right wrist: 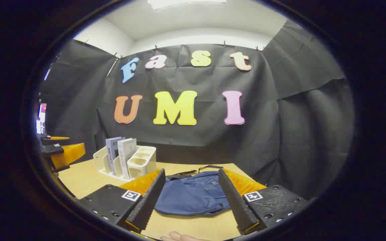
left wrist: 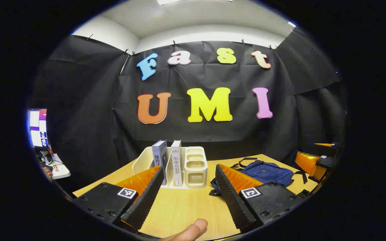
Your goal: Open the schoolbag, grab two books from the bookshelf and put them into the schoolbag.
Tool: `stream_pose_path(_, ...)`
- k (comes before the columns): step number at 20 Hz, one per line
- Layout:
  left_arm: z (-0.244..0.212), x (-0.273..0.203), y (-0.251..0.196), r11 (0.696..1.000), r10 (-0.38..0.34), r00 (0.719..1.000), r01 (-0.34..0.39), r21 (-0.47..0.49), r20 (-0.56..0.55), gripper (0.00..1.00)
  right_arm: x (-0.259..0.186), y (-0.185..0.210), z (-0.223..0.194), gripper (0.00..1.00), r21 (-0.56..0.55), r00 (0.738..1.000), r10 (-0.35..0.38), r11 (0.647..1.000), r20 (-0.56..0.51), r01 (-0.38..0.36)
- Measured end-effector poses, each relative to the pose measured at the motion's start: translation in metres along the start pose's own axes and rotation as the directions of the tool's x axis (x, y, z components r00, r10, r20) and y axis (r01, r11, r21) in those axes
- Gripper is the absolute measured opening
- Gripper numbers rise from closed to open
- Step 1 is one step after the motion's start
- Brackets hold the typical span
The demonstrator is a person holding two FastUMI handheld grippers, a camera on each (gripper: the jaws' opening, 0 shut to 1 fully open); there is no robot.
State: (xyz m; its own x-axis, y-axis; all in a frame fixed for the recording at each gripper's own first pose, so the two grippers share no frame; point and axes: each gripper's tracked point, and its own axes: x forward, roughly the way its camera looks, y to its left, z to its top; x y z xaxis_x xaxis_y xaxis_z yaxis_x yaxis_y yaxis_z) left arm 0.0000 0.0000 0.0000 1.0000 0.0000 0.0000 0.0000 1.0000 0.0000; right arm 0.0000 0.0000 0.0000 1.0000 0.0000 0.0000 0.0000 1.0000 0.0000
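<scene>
Two books [left wrist: 168,160] stand upright in a white bookshelf [left wrist: 195,166] at the back of the wooden table [left wrist: 186,207]. A blue schoolbag [left wrist: 266,171] lies flat to its right, closed as far as I can tell. My left gripper [left wrist: 189,170] hovers open in front of the bookshelf, with nothing between its fingers. In the right gripper view, my right gripper [right wrist: 191,175] is open just above the schoolbag [right wrist: 193,195], fingers [right wrist: 146,201] spread to either side of it. The books [right wrist: 119,155] and bookshelf [right wrist: 139,162] sit to the left.
The other gripper [left wrist: 317,162] shows at the right edge of the left gripper view, and the left one [right wrist: 62,152] at the left edge of the right gripper view. A monitor [left wrist: 39,129] and a small side table stand beyond the table's left side. Black cloth walls close in behind.
</scene>
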Motion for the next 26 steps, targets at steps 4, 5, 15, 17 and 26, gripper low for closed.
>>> stream_pose_path(4,0.003,-0.003,0.014,1.000,0.026,1.000,-0.026,-0.005,0.015,0.96,0.000,0.007,-0.008,0.96,0.005,1.000,-0.009,1.000,-0.028,0.009)
stream_pose_path(5,0.005,-0.002,0.016,1.000,0.026,0.999,-0.026,-0.002,0.021,0.96,0.002,0.008,-0.010,0.96,0.006,0.999,-0.009,1.000,-0.038,0.009)
stream_pose_path(15,-0.012,0.009,0.029,0.999,0.022,0.999,-0.023,-0.047,-0.030,0.97,0.006,0.000,-0.018,0.95,-0.007,0.998,-0.028,1.000,-0.050,0.027)
stream_pose_path(17,-0.013,0.010,0.031,0.999,0.022,0.999,-0.024,-0.037,-0.031,0.97,0.007,0.001,-0.023,0.97,-0.008,0.998,-0.028,1.000,-0.061,0.028)
stream_pose_path(26,-0.012,0.010,0.022,1.000,-0.012,1.000,0.011,-0.010,-0.016,0.97,0.068,0.052,-0.083,0.96,-0.142,0.972,0.060,0.985,-0.228,-0.094)
